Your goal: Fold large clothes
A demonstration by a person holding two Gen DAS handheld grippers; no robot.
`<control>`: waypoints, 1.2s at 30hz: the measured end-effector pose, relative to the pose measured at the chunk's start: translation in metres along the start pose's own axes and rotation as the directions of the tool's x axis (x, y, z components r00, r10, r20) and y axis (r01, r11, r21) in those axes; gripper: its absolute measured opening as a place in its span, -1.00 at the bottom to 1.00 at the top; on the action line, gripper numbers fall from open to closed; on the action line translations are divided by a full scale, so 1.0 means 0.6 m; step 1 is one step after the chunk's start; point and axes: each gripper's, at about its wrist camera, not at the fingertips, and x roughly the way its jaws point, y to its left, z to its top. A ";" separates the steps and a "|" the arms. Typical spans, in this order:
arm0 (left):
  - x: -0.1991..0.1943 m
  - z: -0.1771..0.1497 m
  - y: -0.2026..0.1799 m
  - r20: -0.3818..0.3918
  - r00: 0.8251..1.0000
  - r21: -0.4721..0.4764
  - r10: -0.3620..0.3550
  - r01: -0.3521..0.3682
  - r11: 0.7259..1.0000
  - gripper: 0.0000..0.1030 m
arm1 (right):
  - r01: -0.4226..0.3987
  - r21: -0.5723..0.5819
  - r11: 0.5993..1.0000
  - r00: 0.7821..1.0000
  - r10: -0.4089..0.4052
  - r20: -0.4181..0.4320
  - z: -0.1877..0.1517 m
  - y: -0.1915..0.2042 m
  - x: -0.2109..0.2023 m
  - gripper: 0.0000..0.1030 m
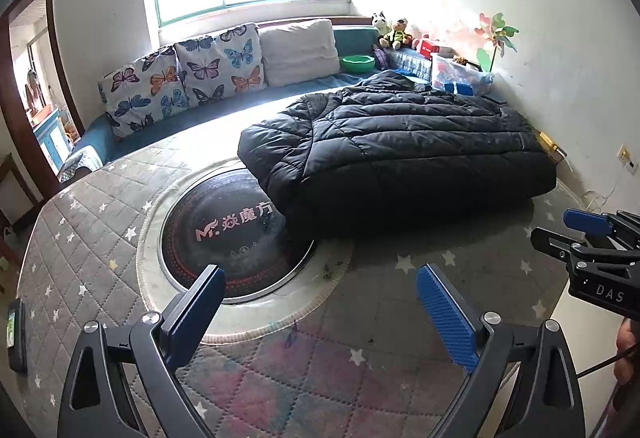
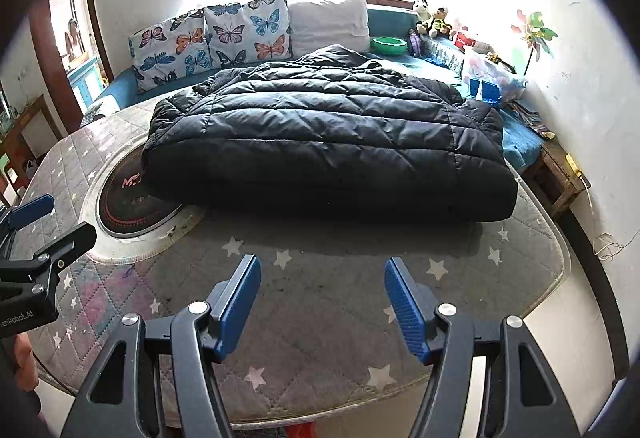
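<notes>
Both sets of fingers stand apart and hold nothing: the left gripper (image 1: 320, 314) spread wide, the right gripper (image 2: 322, 304) less so, each over the star-quilted bench (image 2: 320, 318). Beyond them the black puffer jacket (image 2: 328, 141) lies folded, partly covering a round dark plate (image 1: 224, 238).

A round desk (image 2: 532, 266) carries everything, covered by a grey quilted cloth (image 2: 320, 302) with white stars. A dark circular panel (image 1: 224, 234) with printed lettering sits in its middle. A folded black padded jacket (image 2: 328, 141) lies on the cloth, overlapping the panel's edge.
</notes>
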 end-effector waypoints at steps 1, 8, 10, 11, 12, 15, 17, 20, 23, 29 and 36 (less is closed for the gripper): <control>0.000 0.000 0.000 0.001 1.000 -0.003 -0.001 0.001 1.000 1.00 | 0.003 -0.001 1.000 1.000 -0.003 0.004 -0.001 0.000 -0.002 0.37; 0.001 -0.010 -0.007 0.001 1.000 0.008 0.008 -0.008 1.000 1.00 | 0.005 0.014 1.000 1.000 -0.005 0.019 -0.006 -0.004 -0.010 0.37; 0.002 -0.013 -0.009 0.001 1.000 0.013 0.007 -0.007 1.000 1.00 | 0.005 0.012 1.000 1.000 -0.005 0.022 -0.005 -0.004 -0.012 0.37; 0.002 -0.013 -0.010 0.001 1.000 0.015 0.007 -0.007 1.000 1.00 | 0.007 0.011 1.000 1.000 -0.007 0.023 -0.005 -0.005 -0.012 0.37; 0.003 -0.014 -0.011 0.001 1.000 0.018 0.008 -0.008 1.000 1.00 | 0.009 0.009 1.000 1.000 -0.010 0.026 -0.004 -0.005 -0.013 0.37; 0.005 -0.017 -0.013 0.000 1.000 0.024 0.013 -0.013 1.000 1.00 | 0.006 0.005 1.000 1.000 -0.006 0.028 -0.003 -0.005 -0.012 0.37; 0.008 -0.019 -0.012 -0.002 1.000 0.023 0.010 -0.010 1.000 1.00 | 0.008 0.006 1.000 1.000 -0.008 0.029 -0.004 -0.004 -0.013 0.37; 0.009 -0.019 -0.013 -0.001 1.000 0.023 0.013 -0.013 1.000 1.00 | 0.010 0.008 1.000 0.999 -0.010 0.031 -0.003 -0.004 -0.013 0.38; 0.011 -0.020 -0.012 0.000 1.000 0.024 0.013 -0.013 1.000 1.00 | 0.011 0.010 1.000 0.999 -0.011 0.031 -0.003 -0.004 -0.013 0.38; 0.015 -0.024 -0.009 -0.002 1.000 0.021 0.013 -0.013 1.000 1.00 | 0.017 0.004 1.000 0.999 -0.017 0.030 -0.001 -0.007 -0.012 0.38; 0.023 -0.029 -0.008 -0.008 1.000 0.020 0.012 -0.012 1.000 1.00 | 0.018 0.001 1.000 0.999 -0.018 0.031 0.002 -0.008 -0.012 0.38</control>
